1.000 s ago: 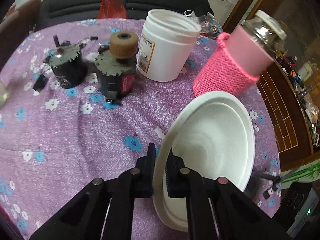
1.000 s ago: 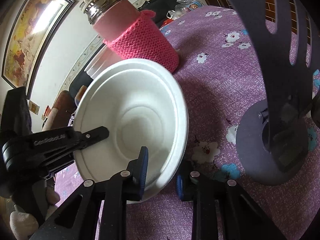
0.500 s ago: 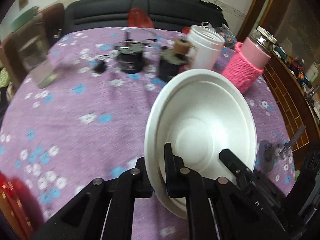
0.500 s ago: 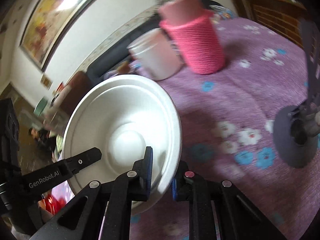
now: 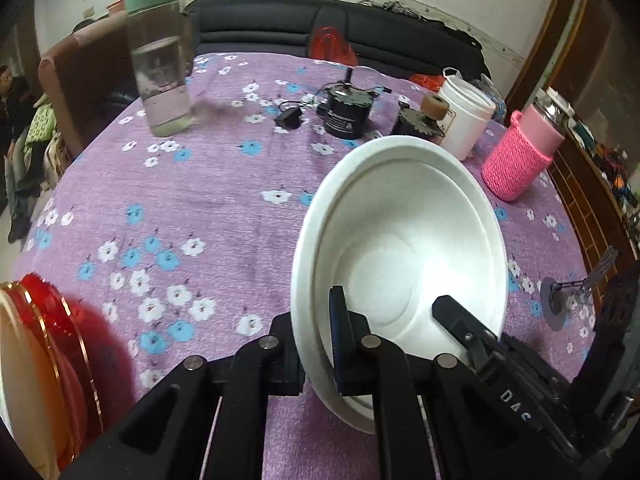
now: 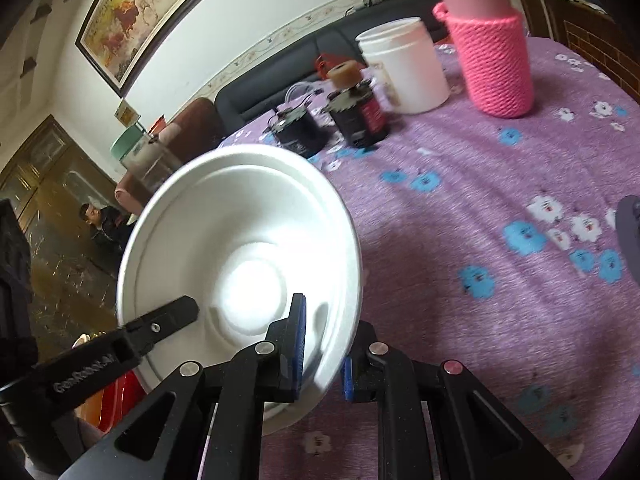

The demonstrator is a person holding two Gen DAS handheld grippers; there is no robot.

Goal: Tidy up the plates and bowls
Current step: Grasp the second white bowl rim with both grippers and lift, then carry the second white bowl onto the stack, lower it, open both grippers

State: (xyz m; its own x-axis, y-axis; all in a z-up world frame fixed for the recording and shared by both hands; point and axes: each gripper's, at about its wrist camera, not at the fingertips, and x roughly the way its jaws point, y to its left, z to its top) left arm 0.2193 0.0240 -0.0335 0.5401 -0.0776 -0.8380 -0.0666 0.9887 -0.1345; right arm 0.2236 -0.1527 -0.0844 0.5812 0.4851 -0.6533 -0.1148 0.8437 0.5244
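A white bowl (image 5: 404, 236) is held in the air above the purple flowered tablecloth (image 5: 208, 208). My left gripper (image 5: 316, 344) is shut on its left rim. My right gripper (image 6: 322, 352) is shut on its right rim; the bowl also shows in the right wrist view (image 6: 240, 248). The right gripper's finger reaches in at the right of the left wrist view (image 5: 460, 320). A red plate (image 5: 60, 344) under a pale plate (image 5: 20, 380) lies at the lower left edge.
On the table's far side stand a water glass with a green lid (image 5: 160, 60), two dark motors (image 5: 344, 112), a white jar (image 5: 464, 120) and a flask in a pink knitted sleeve (image 5: 520, 160). A dark round stand (image 5: 556, 304) sits at the right. A black sofa (image 5: 340, 36) lies behind.
Both grippers have carried the bowl up and to the left, away from the pink flask and white jar. The red plate and water glass have come into view.
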